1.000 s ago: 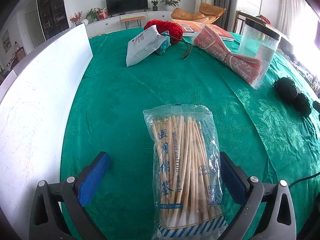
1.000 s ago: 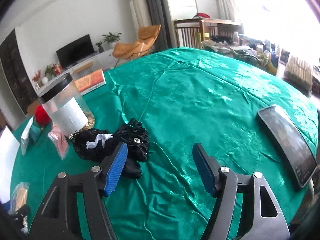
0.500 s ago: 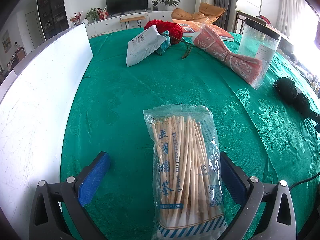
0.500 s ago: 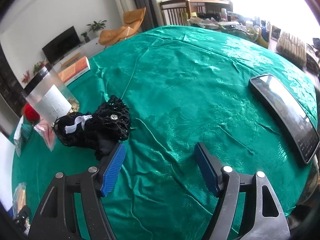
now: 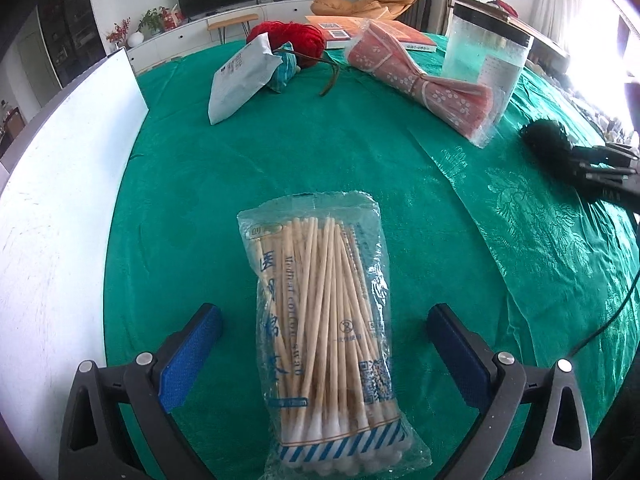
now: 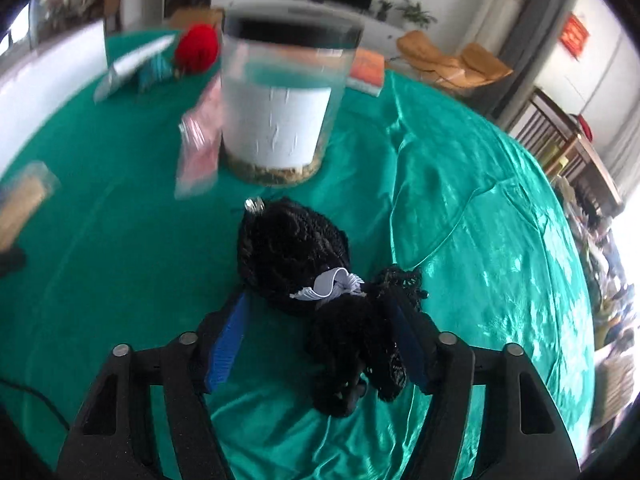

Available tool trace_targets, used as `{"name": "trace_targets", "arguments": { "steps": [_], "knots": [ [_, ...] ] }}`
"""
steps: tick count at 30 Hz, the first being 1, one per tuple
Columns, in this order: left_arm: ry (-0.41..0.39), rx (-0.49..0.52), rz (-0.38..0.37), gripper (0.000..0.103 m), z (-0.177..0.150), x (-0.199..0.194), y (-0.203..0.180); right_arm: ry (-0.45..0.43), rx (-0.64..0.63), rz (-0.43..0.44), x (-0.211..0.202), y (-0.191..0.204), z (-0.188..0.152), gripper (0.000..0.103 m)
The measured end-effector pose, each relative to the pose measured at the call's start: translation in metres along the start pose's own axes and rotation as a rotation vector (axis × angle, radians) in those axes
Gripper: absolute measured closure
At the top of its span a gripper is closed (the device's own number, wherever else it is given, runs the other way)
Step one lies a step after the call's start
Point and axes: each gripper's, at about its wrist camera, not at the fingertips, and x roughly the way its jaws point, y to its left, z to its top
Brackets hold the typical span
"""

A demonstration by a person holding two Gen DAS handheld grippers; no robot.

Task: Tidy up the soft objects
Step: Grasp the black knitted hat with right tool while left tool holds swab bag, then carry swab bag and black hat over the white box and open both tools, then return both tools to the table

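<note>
My left gripper (image 5: 320, 354) stood wide apart around the bag of cotton swabs (image 5: 324, 334) on the green cloth (image 5: 280, 160), pads clear. My right gripper (image 6: 320, 344) had just been closing — the black mesh bundle (image 6: 316, 280) lay between its pads; whether they pressed, I couldn't tell.

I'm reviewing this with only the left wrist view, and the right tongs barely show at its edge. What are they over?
Observer: The right tongs straddle a black mesh bundle. Their jaws have just been closing around it.
Operator: Gripped already?
Observer: Not clearly. Green cloth shows between one pad and the bundle.
Operator: Anything on the bundle?
Observer: A white elastic band wraps its middle.
</note>
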Motion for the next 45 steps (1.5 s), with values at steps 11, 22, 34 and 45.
{"name": "trace_targets", "arguments": {
  "steps": [11,22,34,45],
  "knots": [
    [-0.096,-0.19,-0.179,0.071,0.019,-0.032,0.029,-0.134,0.794,0.21,-0.041,-0.124,-0.003,0.065],
    [-0.332,-0.333,-0.131,0.07,-0.002,-0.189,0.145,-0.273,0.508,0.705,-0.17,0.048,0.085,0.064],
    [-0.319,-0.548,0.3,0.0,-0.086,-0.209,0.248,-0.116,0.192,1.018,-0.162,0.247,0.106,0.038],
    [-0.345,-0.367,-0.025,0.0,-0.036,-0.179,0.134,-0.097,0.325,0.032,-0.043,0.129,-0.014,0.034]
  ]
}}
